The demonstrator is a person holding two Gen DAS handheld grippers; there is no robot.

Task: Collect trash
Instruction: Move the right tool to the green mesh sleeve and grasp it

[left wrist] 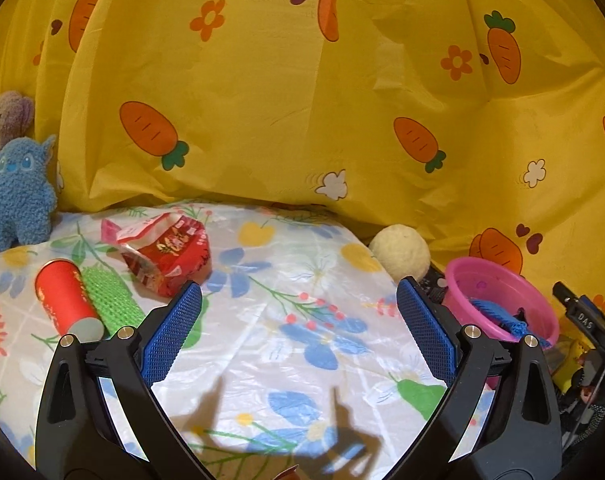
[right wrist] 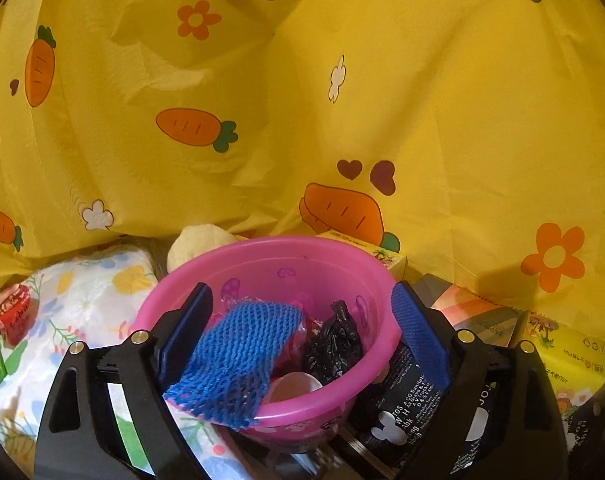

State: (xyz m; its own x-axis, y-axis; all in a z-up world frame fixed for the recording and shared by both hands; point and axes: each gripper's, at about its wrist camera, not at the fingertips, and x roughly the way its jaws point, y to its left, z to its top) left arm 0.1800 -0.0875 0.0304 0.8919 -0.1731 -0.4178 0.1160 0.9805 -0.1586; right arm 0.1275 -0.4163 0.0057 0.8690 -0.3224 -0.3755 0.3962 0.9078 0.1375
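Note:
In the left wrist view my left gripper (left wrist: 298,320) is open and empty above the floral tablecloth (left wrist: 294,344). A crumpled red snack wrapper (left wrist: 166,254) lies just beyond its left finger. A red can (left wrist: 66,300) and a green foam net (left wrist: 110,300) lie on their sides to the left. In the right wrist view my right gripper (right wrist: 302,328) is open over the pink bowl (right wrist: 270,252). A blue foam net (right wrist: 238,356) hangs over the bowl's near rim against the left finger. A black bag (right wrist: 334,344) and other trash lie inside.
A yellow carrot-print cloth (left wrist: 302,100) hangs behind. A blue plush toy (left wrist: 18,196) and a cream ball (left wrist: 400,254) sit at the back. The pink bowl (left wrist: 502,280) stands right of the table. Black packets (right wrist: 402,404) and yellow tissue packs (right wrist: 570,368) lie beside the bowl.

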